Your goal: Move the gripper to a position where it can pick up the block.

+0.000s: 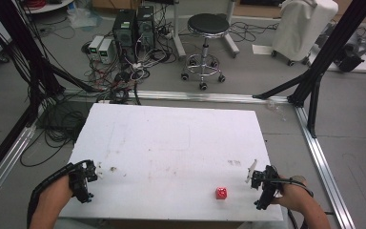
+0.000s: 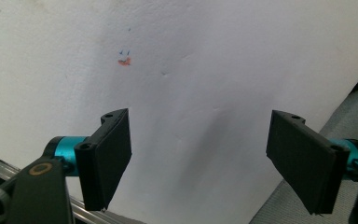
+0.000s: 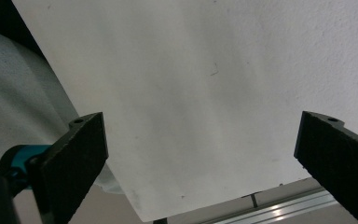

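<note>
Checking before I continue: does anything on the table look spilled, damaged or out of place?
Nothing spilled or broken. The white table carries faint smudges and pen marks. The small red cube sits alone near the front edge, closer to the right gripper.

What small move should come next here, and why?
Probably move the right gripper leftward toward the red die. Its jaws stand wide open with nothing between them, and the die, the one loose object on the white table, lies nearest that gripper.

Two black handheld units: left gripper [image 1: 96,170] and right gripper [image 1: 250,175], each with flat rectangular black jaw pads on teal cylindrical mounts, screw holes at pad corners, black cables trailing along forearms.
</note>
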